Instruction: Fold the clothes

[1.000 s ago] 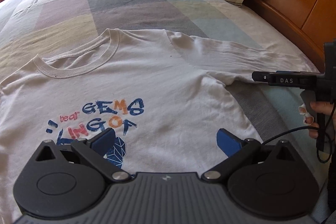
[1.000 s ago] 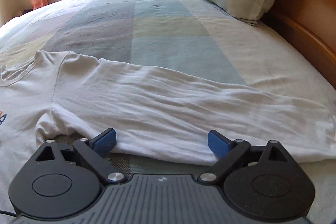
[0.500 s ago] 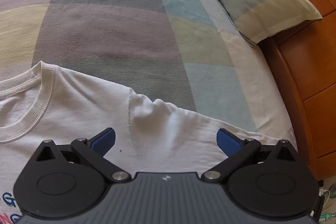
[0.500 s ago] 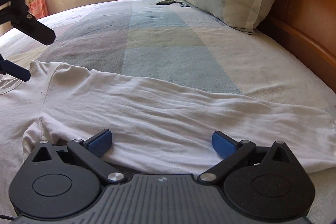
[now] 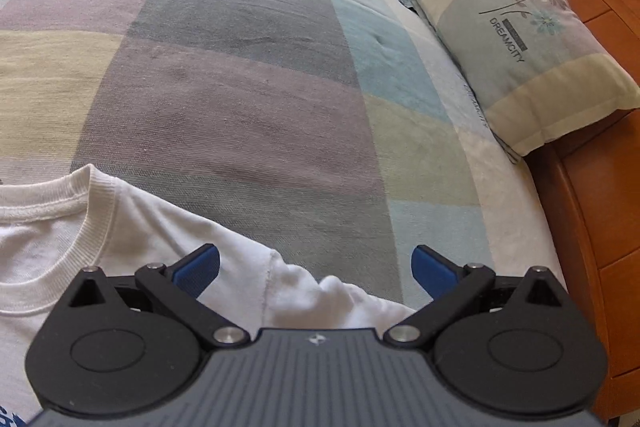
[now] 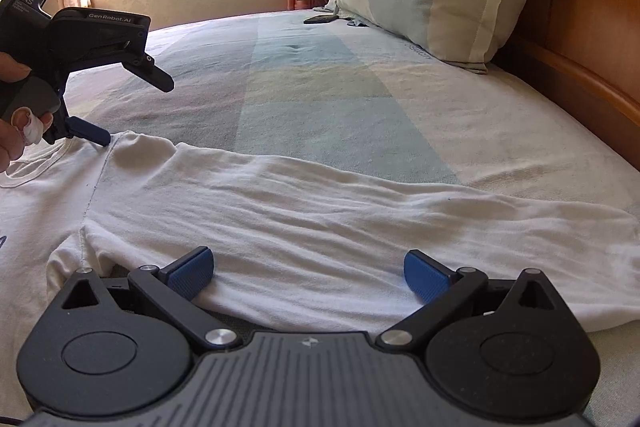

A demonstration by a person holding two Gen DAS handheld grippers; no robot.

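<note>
- Leftmost, the left gripper [image 6: 120, 107] is held over the shoulder seam beside the collar [image 5: 98, 223], seemingly to pinch there; its jaws are spread wide, the lower fingertip [image 6: 90, 133] apparently touching fabric.
- Centrally, the white long-sleeved T-shirt [image 6: 280, 223] is laid flat on the bedspread [image 6: 320, 95], sleeve stretched outward.
- Rightward, the right gripper [image 6: 308, 273] is poised at the sleeve's underside edge, jaws wide apart, nothing clamped.

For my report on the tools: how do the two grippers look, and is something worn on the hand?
Both grippers, left and right, have black linkage arms, round black discs, a ribbed grey body and blue textured finger pads. Seen from the side, the left one carries white "DAS" and "GenRobot.AI" lettering. The hand has a white wrap on one fingertip. No sleeve or cable shows clearly.
</note>
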